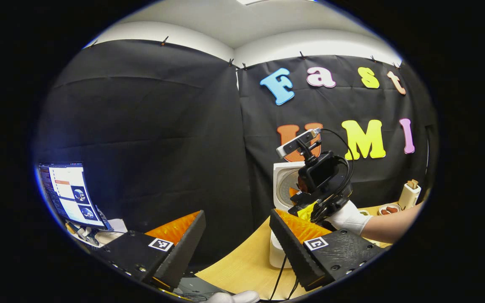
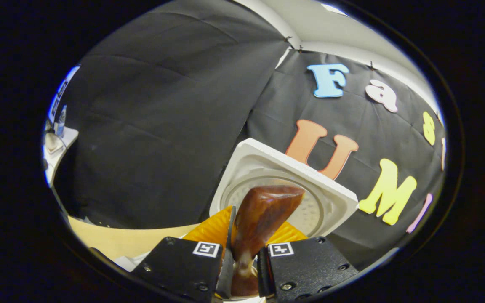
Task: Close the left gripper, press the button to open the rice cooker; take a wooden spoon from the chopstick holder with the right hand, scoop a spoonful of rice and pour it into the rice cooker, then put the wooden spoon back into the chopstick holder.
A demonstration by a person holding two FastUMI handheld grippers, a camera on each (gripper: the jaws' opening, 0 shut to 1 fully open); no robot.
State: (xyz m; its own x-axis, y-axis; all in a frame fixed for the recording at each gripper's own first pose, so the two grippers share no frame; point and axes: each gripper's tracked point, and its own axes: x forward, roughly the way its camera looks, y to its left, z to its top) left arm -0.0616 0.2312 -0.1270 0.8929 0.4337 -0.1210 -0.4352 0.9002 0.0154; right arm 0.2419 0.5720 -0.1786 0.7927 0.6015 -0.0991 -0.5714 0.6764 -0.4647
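The right gripper [image 2: 244,256] has both fingers clamped on the wooden spoon [image 2: 263,214], whose bowl rises toward 12 o'clock before the rice cooker's [image 2: 335,198] raised lid. In the left gripper view, the left gripper [image 1: 236,240] is spread wide over the wooden table [image 1: 246,265]; the chopstick holder [image 1: 409,194] stands at 3 o'clock, a laptop [image 1: 67,193] at 9 o'clock.

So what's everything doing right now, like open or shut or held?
Rice cooker: lid up, open.
Wooden spoon: clamped between the right gripper's jaws, raised in front of the lid.
Right gripper: shut on the wooden spoon.
Left gripper: jaws wide apart, holding nothing.
Chopstick holder: upright at the table's far end.
Laptop: screen on.
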